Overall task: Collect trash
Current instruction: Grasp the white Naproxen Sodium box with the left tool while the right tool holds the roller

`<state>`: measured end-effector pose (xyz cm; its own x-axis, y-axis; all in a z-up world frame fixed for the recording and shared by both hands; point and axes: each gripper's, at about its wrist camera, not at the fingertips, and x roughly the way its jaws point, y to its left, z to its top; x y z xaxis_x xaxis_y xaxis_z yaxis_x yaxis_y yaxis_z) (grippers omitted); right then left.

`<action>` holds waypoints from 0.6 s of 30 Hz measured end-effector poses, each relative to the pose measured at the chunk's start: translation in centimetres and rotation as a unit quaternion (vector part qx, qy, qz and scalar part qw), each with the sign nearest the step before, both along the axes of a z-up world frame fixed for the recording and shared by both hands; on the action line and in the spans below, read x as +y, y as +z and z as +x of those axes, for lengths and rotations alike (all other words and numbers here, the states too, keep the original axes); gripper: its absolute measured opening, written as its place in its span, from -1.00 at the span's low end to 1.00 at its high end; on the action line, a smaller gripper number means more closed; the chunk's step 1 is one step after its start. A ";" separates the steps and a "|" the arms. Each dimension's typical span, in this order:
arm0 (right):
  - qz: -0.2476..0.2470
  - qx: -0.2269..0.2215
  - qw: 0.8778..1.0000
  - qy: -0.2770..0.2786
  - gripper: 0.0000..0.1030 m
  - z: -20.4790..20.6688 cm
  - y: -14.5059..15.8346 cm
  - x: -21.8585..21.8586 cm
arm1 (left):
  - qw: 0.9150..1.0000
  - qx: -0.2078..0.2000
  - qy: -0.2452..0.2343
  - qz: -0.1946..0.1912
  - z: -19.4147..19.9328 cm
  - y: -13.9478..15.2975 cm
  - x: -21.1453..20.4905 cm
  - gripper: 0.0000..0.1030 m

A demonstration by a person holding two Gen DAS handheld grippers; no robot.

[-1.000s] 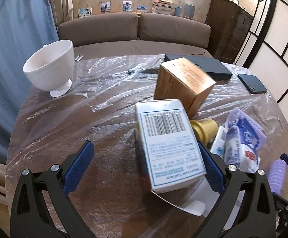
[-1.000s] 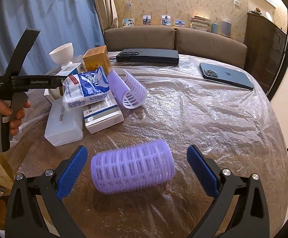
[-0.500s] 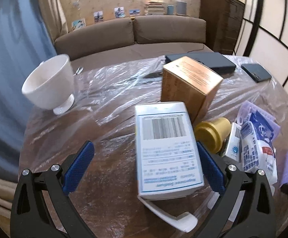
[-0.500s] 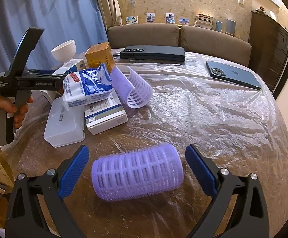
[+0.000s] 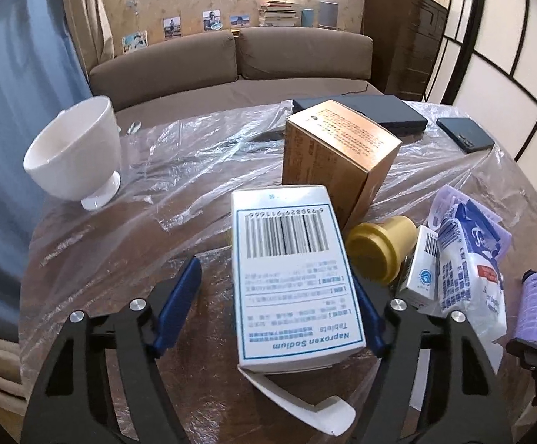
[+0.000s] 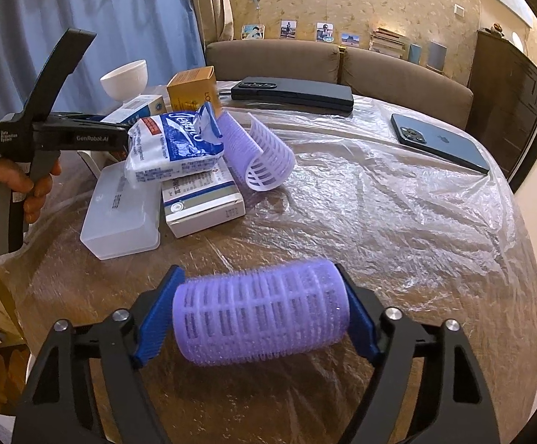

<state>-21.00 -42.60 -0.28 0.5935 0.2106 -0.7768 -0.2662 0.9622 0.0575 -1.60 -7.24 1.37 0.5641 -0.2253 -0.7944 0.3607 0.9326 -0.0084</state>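
Right wrist view: my right gripper [image 6: 261, 318] has the purple hair roller [image 6: 261, 314] clamped end to end, long axis spanning the jaws. My left gripper [image 5: 279, 292], half closed, straddles the Naproxen box [image 5: 290, 277], running lengthwise between its fingers, left pad clear.

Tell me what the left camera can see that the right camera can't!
Only the left wrist view shows the gold cap and the medicine box's barcode. Only the right wrist view shows the clear plastic case, the split-open curler and the person's hand. Both show the white bowl, orange box, tissue pack, phone and the purple curler gripped in the right jaws.
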 end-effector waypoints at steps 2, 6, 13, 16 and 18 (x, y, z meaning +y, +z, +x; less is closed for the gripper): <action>0.000 0.001 1.000 -0.002 0.43 -0.1 0.0 -0.1 | 1.000 0.006 0.002 -0.011 -0.1 0.0 0.3 0.29; 0.002 0.001 1.000 -0.008 0.42 -0.3 0.1 -0.3 | 0.999 0.017 0.007 -0.026 -0.2 -0.1 0.6 0.16; 0.002 0.003 1.000 -0.011 0.42 -0.7 0.2 -0.4 | 0.999 0.019 -0.001 -0.035 -1.5 0.1 0.4 -0.05; 0.002 0.004 1.000 -0.015 0.43 -0.7 0.1 -0.4 | 1.000 0.019 0.002 -0.025 -1.2 0.1 0.3 0.02; 0.002 0.004 1.000 -0.015 0.44 -0.6 0.1 -0.3 | 1.000 0.019 0.008 -0.022 -1.0 0.1 0.3 0.34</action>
